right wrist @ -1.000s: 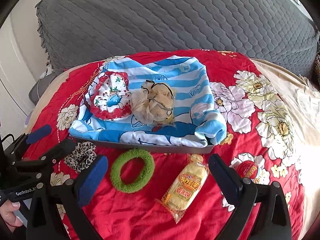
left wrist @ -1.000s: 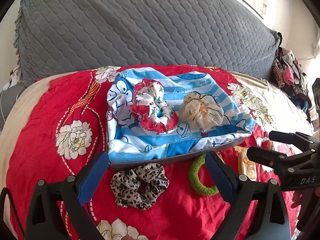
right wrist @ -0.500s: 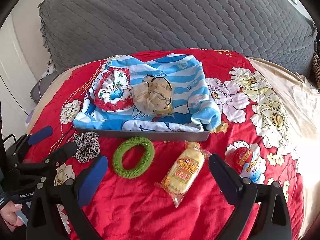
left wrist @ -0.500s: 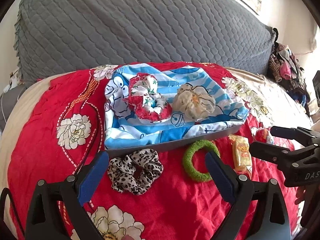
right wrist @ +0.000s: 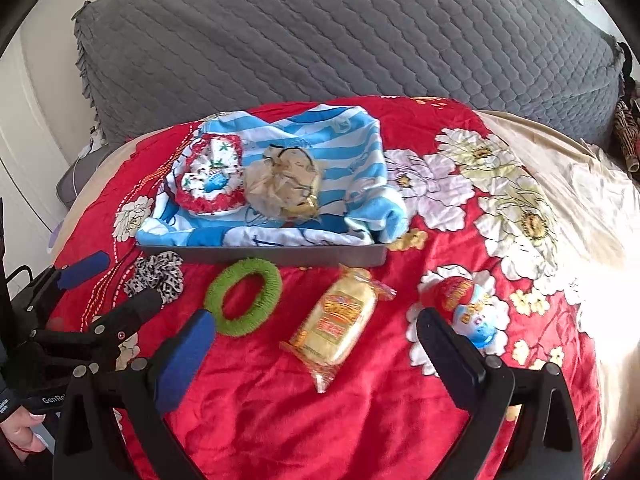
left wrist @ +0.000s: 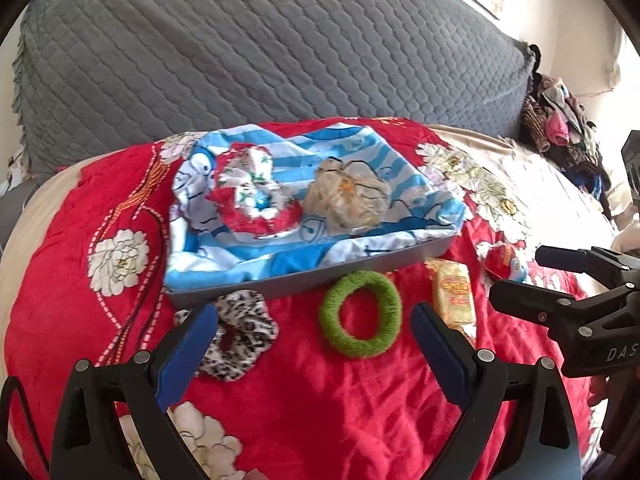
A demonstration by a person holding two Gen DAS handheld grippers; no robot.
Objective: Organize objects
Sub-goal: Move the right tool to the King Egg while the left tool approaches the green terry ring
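A grey tray (left wrist: 308,280) (right wrist: 280,256) lined with blue striped cloth holds a red-and-white scrunchie (left wrist: 252,200) (right wrist: 212,184) and a beige scrunchie (left wrist: 348,196) (right wrist: 284,188). In front of it on the red bedspread lie a leopard scrunchie (left wrist: 240,332) (right wrist: 158,274), a green ring scrunchie (left wrist: 360,314) (right wrist: 244,298), a yellow snack packet (left wrist: 454,294) (right wrist: 340,326) and a red-and-blue toy egg (left wrist: 504,262) (right wrist: 466,306). My left gripper (left wrist: 312,344) is open and empty, near the leopard and green scrunchies. My right gripper (right wrist: 316,348) is open and empty, around the snack packet.
A grey quilted cushion (left wrist: 260,52) (right wrist: 340,40) rises behind the tray. A pile of clothes (left wrist: 560,120) lies at the far right. The bed's cream sheet (right wrist: 560,160) extends right. Each gripper shows in the other's view, the right one (left wrist: 560,280) and the left one (right wrist: 92,288).
Both grippers have pulled back and shifted right; the tray and objects appear farther and more leftward. The toy egg has come fully into the right wrist view. Both stay open.
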